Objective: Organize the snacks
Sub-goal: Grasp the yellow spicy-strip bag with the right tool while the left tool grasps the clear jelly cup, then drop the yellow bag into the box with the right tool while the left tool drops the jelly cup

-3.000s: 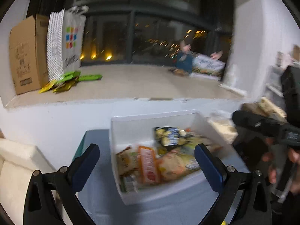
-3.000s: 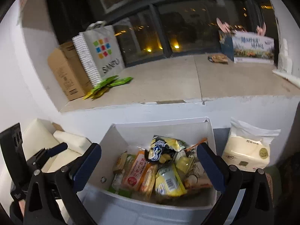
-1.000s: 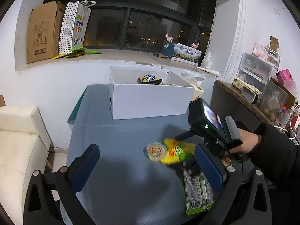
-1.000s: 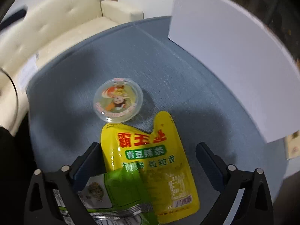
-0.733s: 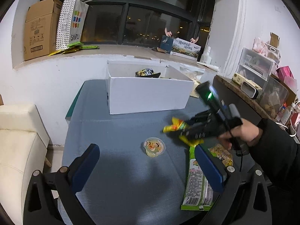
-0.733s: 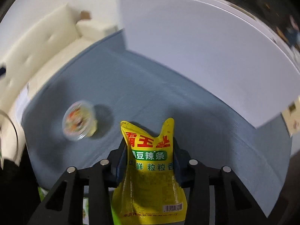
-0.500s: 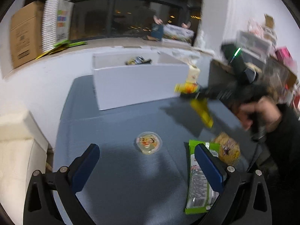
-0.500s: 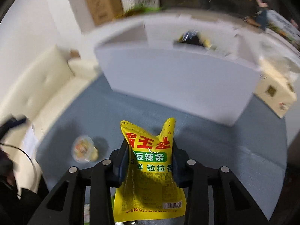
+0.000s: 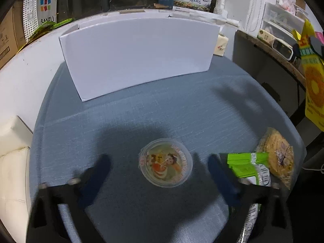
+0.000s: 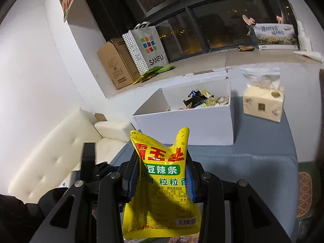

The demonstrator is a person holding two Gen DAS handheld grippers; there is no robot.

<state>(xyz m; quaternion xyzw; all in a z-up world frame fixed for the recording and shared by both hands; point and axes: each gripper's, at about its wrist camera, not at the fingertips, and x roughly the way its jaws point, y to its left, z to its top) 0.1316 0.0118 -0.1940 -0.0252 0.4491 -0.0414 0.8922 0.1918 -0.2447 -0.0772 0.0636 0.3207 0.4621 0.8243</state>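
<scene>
My right gripper [image 10: 163, 162] is shut on a yellow snack pouch [image 10: 162, 186] and holds it in the air in front of the white box [image 10: 188, 125], which has several snacks inside. The same pouch [image 9: 312, 77] hangs at the right edge of the left wrist view. My left gripper [image 9: 160, 166] hovers low over the grey table [image 9: 162, 109] with its jaws closing. A round jelly cup [image 9: 165, 165] sits between the blurred fingers, which stand apart from it. A green packet [image 9: 250, 168] and a round cookie pack [image 9: 278, 156] lie to the right.
A tissue pack [image 10: 263, 105] stands right of the box. A cream sofa [image 10: 60, 151] is left of the table. On the window ledge are a cardboard box [image 10: 115, 64], a paper bag [image 10: 147, 48] and green packets [image 10: 156, 71]. Shelves with bins [image 9: 283, 26] stand at the right.
The right gripper shut on the yellow pouch and lifted it off the table toward the box. The left gripper came down over the jelly cup and its jaws narrowed.
</scene>
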